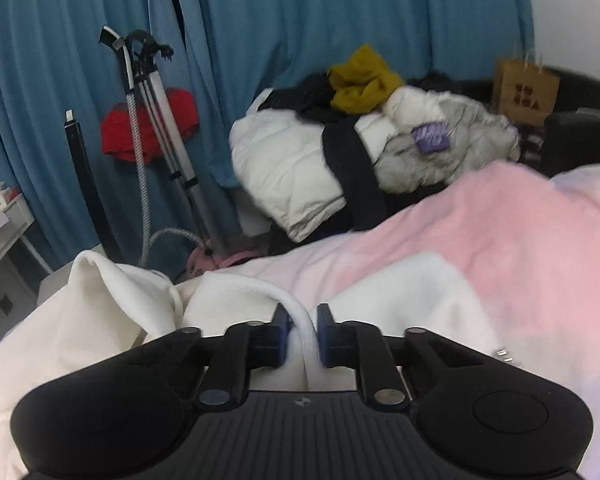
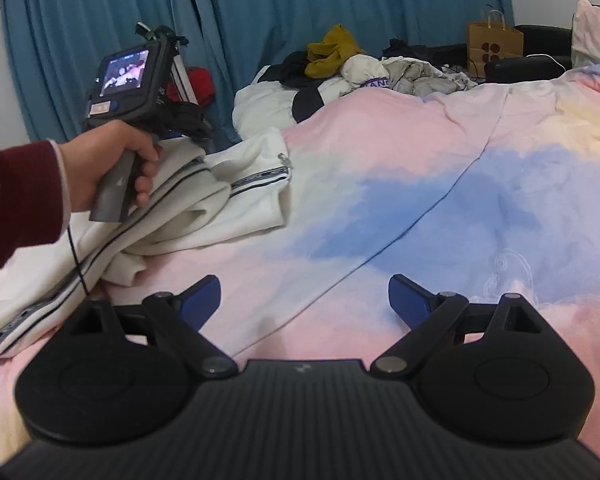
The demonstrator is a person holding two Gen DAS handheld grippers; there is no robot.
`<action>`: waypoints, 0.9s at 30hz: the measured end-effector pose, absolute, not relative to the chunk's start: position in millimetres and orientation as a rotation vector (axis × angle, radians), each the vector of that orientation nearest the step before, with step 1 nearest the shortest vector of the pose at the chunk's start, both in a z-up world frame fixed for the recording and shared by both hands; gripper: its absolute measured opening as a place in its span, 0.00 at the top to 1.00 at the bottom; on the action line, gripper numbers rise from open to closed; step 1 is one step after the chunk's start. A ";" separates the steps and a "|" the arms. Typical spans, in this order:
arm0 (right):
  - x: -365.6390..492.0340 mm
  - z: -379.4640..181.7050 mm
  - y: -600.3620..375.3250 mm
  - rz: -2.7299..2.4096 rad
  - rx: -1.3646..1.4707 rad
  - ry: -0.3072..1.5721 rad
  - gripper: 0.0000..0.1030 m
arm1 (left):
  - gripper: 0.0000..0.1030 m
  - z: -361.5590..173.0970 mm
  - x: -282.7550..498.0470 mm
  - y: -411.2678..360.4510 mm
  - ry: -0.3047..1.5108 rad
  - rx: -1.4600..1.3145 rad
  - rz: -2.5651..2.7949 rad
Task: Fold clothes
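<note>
A white garment (image 1: 112,312) with a dark striped trim lies crumpled on the pink and blue bedspread (image 1: 512,240). My left gripper (image 1: 303,330) is shut on a ribbed white edge of this garment, which runs between its blue pads. The right wrist view shows the same white garment (image 2: 204,208) at the left of the bedspread (image 2: 440,184), with a hand (image 2: 112,160) holding the left gripper's handle above it. My right gripper (image 2: 305,300) is open over bare bedspread, to the right of the garment, with nothing between its fingers.
A heap of clothes (image 1: 340,152) in white, black and mustard sits at the far side of the bed. A garment steamer (image 1: 152,120) and a red item stand before blue curtains (image 1: 300,20). A brown paper bag (image 2: 494,46) stands at the back right.
</note>
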State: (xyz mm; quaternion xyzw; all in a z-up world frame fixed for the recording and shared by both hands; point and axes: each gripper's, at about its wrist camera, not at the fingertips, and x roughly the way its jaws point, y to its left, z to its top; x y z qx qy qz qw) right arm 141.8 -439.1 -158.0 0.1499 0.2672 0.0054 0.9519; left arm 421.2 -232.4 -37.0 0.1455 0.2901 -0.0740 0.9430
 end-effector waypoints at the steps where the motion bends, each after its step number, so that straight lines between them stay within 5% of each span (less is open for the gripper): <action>1: 144.1 -160.0 -439.2 0.015 0.316 0.544 0.10 | 0.89 -28.4 403.9 -229.6 0.572 0.295 -0.183; 9: 137.0 -148.1 -437.8 0.060 0.361 0.476 0.10 | 0.91 40.5 265.9 -206.8 0.413 0.283 -0.438; 21: 81.9 -112.5 -467.0 0.144 0.657 0.403 0.10 | 0.93 -39.9 90.9 -123.0 0.529 0.180 -0.490; 27: 90.2 -133.4 -488.6 0.144 0.868 0.514 0.13 | 0.93 -69.2 34.4 -85.6 0.578 0.083 -0.503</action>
